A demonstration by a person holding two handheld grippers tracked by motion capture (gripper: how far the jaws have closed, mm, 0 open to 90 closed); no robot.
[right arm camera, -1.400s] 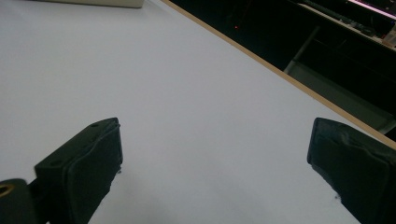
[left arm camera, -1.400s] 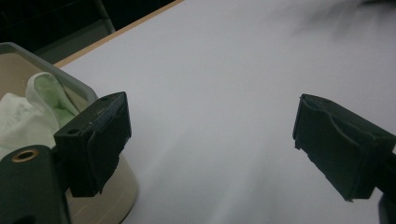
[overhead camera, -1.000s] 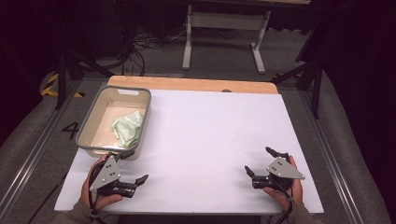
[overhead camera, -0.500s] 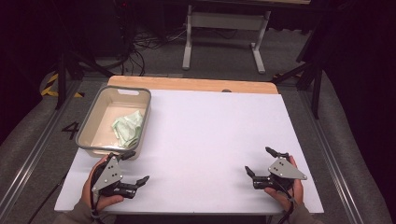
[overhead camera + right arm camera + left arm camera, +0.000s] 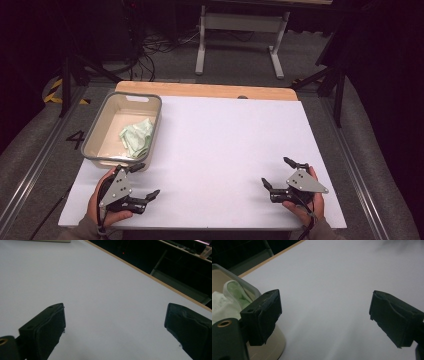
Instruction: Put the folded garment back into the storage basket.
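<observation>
Since the cloth [image 5: 137,138] in the tub [image 5: 95,150] looked soft and light, a raised fold suited the wide, empty left claw [image 5: 141,181]; the right claw [image 5: 278,173] gaped wide.

The high view looks forward and down from above the person's side onto the whole white table [image 5: 225,150], while the 2 gripper views sit low and close above it, the left one sharing the grey bin [image 5: 249,287] [image 5: 100,155] with it.
</observation>
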